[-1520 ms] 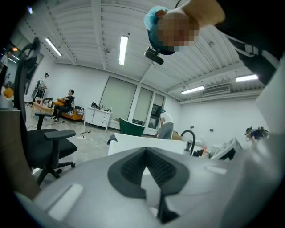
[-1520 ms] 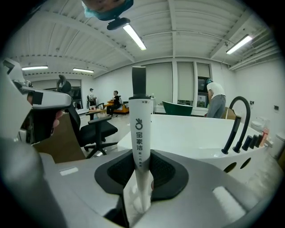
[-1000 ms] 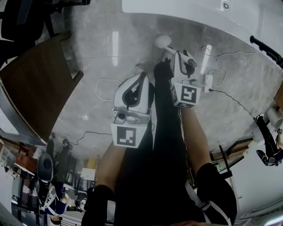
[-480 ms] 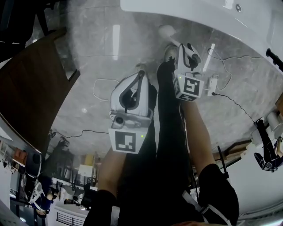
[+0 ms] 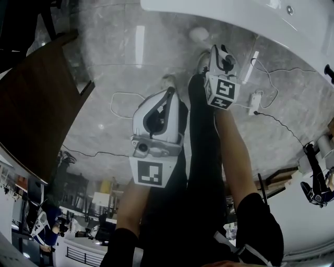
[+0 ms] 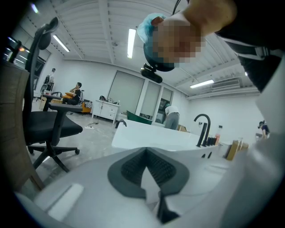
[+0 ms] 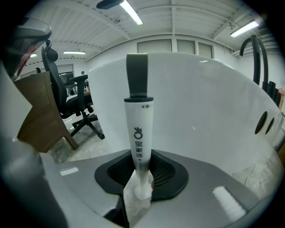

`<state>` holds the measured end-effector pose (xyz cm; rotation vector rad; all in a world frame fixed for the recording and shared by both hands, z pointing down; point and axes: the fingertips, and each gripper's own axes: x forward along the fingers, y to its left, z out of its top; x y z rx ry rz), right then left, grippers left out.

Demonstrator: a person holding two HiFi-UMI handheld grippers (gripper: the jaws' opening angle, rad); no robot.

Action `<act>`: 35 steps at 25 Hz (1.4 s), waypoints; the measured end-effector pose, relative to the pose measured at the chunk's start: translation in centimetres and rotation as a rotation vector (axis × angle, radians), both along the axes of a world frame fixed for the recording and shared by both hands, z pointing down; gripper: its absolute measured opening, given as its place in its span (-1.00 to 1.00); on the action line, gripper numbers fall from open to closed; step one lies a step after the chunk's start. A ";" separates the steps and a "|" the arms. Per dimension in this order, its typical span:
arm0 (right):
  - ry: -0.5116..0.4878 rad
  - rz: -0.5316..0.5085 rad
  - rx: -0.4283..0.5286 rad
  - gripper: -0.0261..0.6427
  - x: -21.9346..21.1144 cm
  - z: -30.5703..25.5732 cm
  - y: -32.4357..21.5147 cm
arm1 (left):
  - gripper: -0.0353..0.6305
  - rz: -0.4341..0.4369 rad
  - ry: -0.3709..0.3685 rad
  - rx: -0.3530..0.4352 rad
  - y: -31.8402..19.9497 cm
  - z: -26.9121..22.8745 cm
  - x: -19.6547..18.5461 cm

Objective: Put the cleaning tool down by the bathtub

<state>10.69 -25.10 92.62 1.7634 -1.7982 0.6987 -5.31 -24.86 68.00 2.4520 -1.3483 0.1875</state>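
The cleaning tool [image 7: 139, 124] is a white handle with a grey end. It stands upright in the right gripper view, right in front of the white bathtub wall [image 7: 213, 116]. My right gripper [image 7: 141, 178] is shut on its lower end. In the head view the right gripper [image 5: 219, 65] is close to the bathtub rim [image 5: 219, 13], and the tool's pale round end [image 5: 199, 35] sticks out towards the tub above the grey floor. My left gripper [image 5: 155, 117] hangs lower, over the person's legs. Its jaws [image 6: 149, 171] are shut with nothing between them.
A brown wooden table [image 5: 36, 99] stands at the left. White and black cables [image 5: 122, 96] and a power strip [image 5: 254, 100] lie on the floor. A black office chair [image 6: 49, 124] and a black tap [image 6: 202, 127] on the tub show in the left gripper view.
My right gripper has carried the tool a little farther from the body, closer to the bathtub. The left gripper has hardly moved.
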 end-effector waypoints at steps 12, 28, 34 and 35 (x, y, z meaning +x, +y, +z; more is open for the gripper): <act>-0.019 -0.006 -0.031 -0.64 -0.5 1.9 -1.5 | -0.88 0.002 0.001 -0.007 0.4 0.5 -0.2; -0.062 0.058 -0.057 -0.63 1.1 2.6 -5.7 | -0.88 -0.018 0.019 -0.015 0.0 0.1 -0.9; -0.065 0.069 -0.058 -0.63 1.4 2.7 -5.9 | -0.88 -0.021 0.016 -0.017 -0.2 0.2 -1.3; -0.065 0.072 -0.056 -0.63 1.4 2.8 -6.0 | -0.88 -0.024 0.016 -0.018 -0.3 0.4 -1.4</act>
